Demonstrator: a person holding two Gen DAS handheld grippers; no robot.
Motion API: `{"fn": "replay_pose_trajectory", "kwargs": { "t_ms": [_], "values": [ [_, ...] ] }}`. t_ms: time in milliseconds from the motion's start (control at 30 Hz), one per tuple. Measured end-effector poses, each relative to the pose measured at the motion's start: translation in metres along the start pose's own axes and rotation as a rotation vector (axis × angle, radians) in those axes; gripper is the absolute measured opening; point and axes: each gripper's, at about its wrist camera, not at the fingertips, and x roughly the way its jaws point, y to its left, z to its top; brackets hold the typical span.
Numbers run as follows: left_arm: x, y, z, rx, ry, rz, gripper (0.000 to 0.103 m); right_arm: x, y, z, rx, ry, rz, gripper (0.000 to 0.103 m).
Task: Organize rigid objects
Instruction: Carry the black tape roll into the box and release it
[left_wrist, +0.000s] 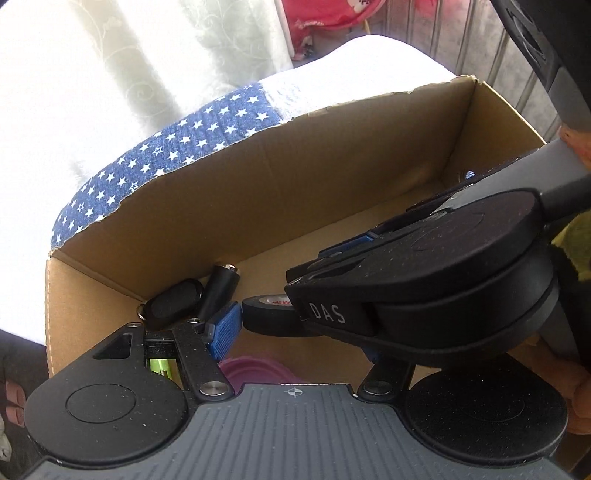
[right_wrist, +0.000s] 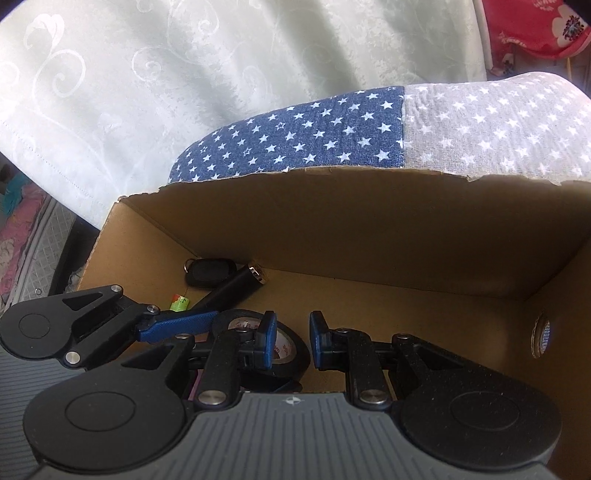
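Left wrist view: a cardboard box (left_wrist: 221, 206) sits against a star-print cushion (left_wrist: 184, 147), and both tools reach into it; the left gripper (left_wrist: 295, 332) shows only one blue finger pad (left_wrist: 221, 334), the other being hidden behind the right tool's black body, so whether it is open or closed cannot be told; just past that pad a roll of black tape (left_wrist: 267, 314) lies flat on the box floor; by the far wall rest a black key fob (left_wrist: 171, 306) and a black cylinder (left_wrist: 219, 291) with a metal tip, its long axis running from the tape up toward the wall; a purple item (left_wrist: 255, 373) and something lime green (left_wrist: 159, 365) show only in part under the gripper.

Right wrist view: the right gripper (right_wrist: 293, 338) hangs open and empty over the box floor, its left pad (right_wrist: 269, 339) sitting over the tape roll (right_wrist: 258, 336), which lies flat with its hole facing up; the cylinder (right_wrist: 236, 288) lies on its side, metal end pointing up and right toward the far wall, the key fob (right_wrist: 208, 271) just beside it; a small round item (right_wrist: 541, 334) leans at the right wall.

The step seems to be arranging items inside the box; a good grip would likely straddle the roll's rim, or cross the cylinder's long axis, without nudging its neighbours.
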Motion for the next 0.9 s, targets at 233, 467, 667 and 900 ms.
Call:
{"fn": "replay_pose_trajectory", "kwargs": {
  "t_ms": [233,467,667,900],
  "values": [
    [-0.004,0.002,0.002,-0.015,-0.015,0.040,0.065,-0.011,-0.002,-0.003,0.028,-0.042,0.011,0.022],
    [-0.001,0.006,0.006,-0.044,-0.004,0.042,0.066,-0.029,-0.011,-0.003,0.072,-0.084,0.019,0.023],
    [-0.005,0.010,0.009,-0.067,-0.001,0.034,0.066,-0.032,-0.018,-0.006,0.092,-0.088,0.026,0.023],
    [-0.017,0.010,0.004,-0.084,-0.027,0.025,0.066,-0.039,-0.021,-0.013,0.097,-0.091,0.032,0.023]
  ]
}}
